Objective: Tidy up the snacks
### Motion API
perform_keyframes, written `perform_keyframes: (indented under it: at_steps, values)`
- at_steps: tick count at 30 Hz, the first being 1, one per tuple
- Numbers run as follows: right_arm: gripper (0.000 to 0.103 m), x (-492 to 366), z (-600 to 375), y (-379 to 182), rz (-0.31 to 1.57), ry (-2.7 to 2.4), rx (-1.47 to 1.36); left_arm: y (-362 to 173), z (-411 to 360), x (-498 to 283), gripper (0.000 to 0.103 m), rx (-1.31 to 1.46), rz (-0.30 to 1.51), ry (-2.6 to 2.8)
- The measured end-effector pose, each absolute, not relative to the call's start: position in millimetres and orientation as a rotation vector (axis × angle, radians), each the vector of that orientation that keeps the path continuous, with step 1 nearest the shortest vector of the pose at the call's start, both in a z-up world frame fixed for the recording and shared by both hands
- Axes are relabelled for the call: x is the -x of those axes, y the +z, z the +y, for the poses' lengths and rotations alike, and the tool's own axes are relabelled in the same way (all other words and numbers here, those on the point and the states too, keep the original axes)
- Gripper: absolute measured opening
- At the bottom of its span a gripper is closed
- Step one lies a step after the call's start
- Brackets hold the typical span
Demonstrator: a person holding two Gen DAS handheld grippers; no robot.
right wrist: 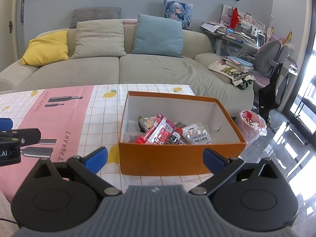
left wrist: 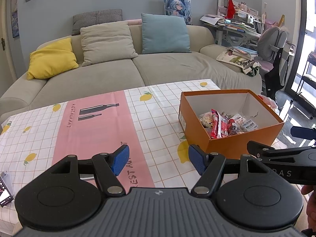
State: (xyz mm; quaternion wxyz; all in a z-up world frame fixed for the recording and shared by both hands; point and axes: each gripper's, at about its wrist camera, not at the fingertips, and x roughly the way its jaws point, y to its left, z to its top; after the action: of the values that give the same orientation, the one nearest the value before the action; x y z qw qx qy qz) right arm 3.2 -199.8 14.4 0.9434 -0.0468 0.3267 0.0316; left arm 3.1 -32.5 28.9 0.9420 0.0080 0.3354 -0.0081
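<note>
The snacks (right wrist: 167, 133) lie piled in an open orange box (right wrist: 177, 158) that stands on the desk (right wrist: 94, 122), toward its right end and near the front edge. On top lie a red packet (right wrist: 158, 130), a small dark bottle with a red cap (right wrist: 174, 137) and a clear bag with a white label (right wrist: 199, 137); what lies under these is mostly hidden, and the box's front wall cuts off the lower part of the pile. The print on the wrappers is too small to read with any certainty. A small tear or mark shows on the box's right inner wall. The desk is covered with a checked cloth with lemons and a pink panel. At the left edge of the left wrist view a flat thing (left wrist: 5, 189) lies half out of frame, too cut off to name. The left tongs (left wrist: 159, 161) stand wide apart over the pink panel, holding nothing and touching nothing. The right tongs (right wrist: 155, 161) are spread wider, with their blue pads in front of the box's front wall; nothing is between them, and whether a pad touches the box I cannot tell. Behind the desk is a sofa (right wrist: 138, 69) with cushions, and a bin with a plastic liner (right wrist: 251, 124) stands on the floor to the right.
</note>
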Motion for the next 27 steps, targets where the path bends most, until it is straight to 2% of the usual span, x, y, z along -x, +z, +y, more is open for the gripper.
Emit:
perform_keyframes:
  at_steps: [27]
  values:
    - [0.100,-2.6,-203.0,10.0,0.678,0.078,0.104,31.0,-31.3,-2.5,0.080,-0.017,0.687,-0.009]
